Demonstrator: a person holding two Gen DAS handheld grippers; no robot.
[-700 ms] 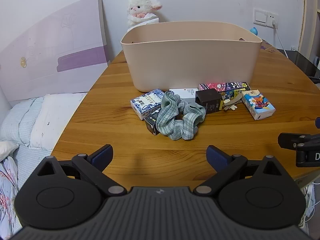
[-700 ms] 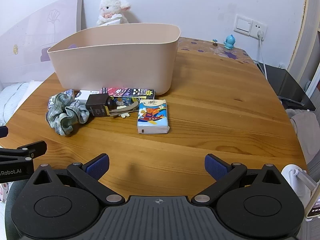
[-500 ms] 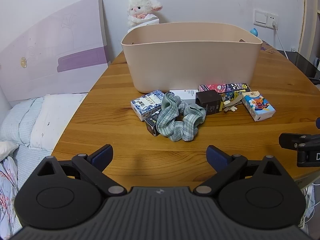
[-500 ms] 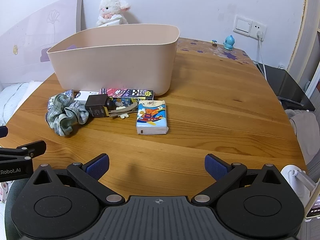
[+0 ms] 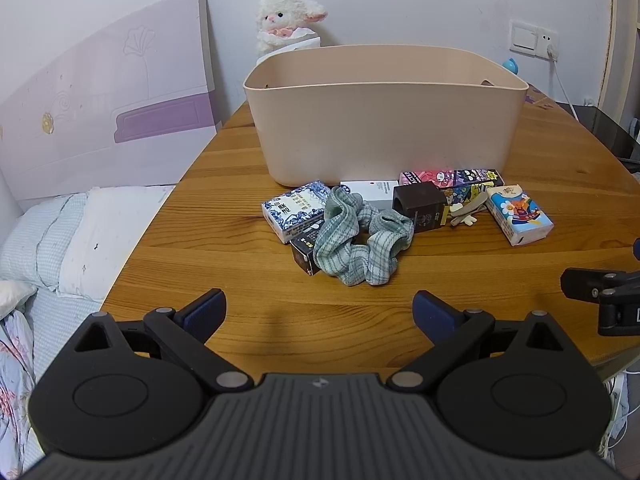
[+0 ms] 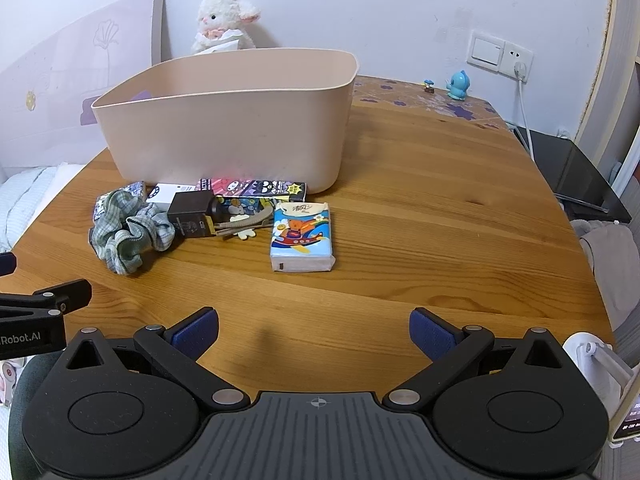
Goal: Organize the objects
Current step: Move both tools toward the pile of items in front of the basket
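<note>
A beige plastic bin point(image 5: 384, 120) point(image 6: 224, 128) stands on the wooden table. In front of it lie a green checked scrunchie point(image 5: 356, 240) point(image 6: 128, 236), a blue-and-white tissue pack point(image 5: 294, 210), a small black box point(image 5: 420, 206) point(image 6: 192, 216), a white box point(image 5: 368, 192), a pink-and-purple cartoon box point(image 5: 452, 180) point(image 6: 256, 190), a hair clip point(image 6: 240, 226) and a cartoon tissue pack point(image 5: 520, 218) point(image 6: 301, 238). My left gripper point(image 5: 318, 314) is open and empty, near the table's front edge, short of the scrunchie. My right gripper point(image 6: 314, 330) is open and empty, short of the cartoon tissue pack.
A plush lamb point(image 5: 288, 20) sits behind the bin by the wall. A bed with pillows point(image 5: 60, 232) lies left of the table. A blue figurine point(image 6: 458, 86) stands at the far right corner below a wall socket point(image 6: 500, 56). Bare wood point(image 6: 440, 200) lies right of the items.
Both views have crept slightly; the items sit a touch lower and nearer. Nothing was grasped or moved on the table.
</note>
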